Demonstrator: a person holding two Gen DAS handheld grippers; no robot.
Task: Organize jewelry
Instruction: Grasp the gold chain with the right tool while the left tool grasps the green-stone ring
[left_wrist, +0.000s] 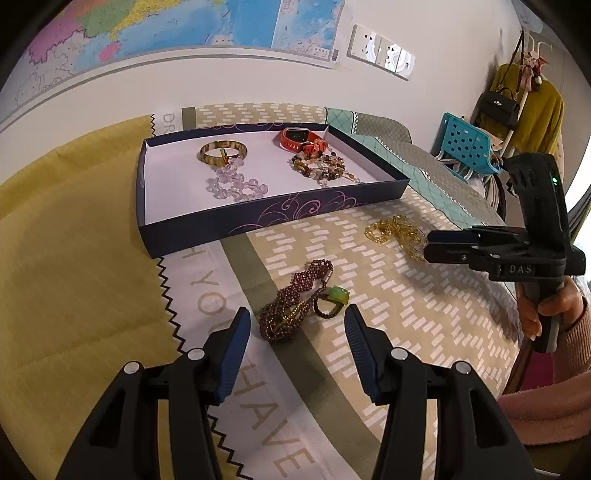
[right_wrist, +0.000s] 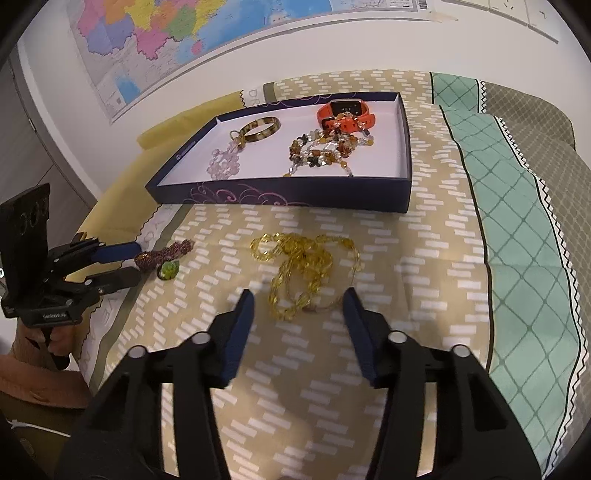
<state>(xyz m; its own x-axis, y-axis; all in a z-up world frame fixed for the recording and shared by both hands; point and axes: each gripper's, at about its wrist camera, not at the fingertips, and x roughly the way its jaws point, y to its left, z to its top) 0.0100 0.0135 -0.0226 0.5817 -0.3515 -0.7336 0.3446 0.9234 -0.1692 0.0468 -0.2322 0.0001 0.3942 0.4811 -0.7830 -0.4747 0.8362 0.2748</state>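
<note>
My left claw (left_wrist: 297, 325) gapes around the dark purple beaded necklace (left_wrist: 291, 299) at twelve o'clock on the bedspread (left_wrist: 406, 295); my right claw (right_wrist: 299, 306) gapes over the yellow glass-bead necklace (right_wrist: 303, 262). Both pitch steeply down. I judge closing comes next, then carrying to the navy cardboard tray (right_wrist: 295, 194) beyond.

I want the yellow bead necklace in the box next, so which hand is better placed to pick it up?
Right. The right gripper points at the yellow bead necklace, jaws open just short of its near loops. The left gripper faces the purple bead strand instead, farther from the yellow one.
</note>
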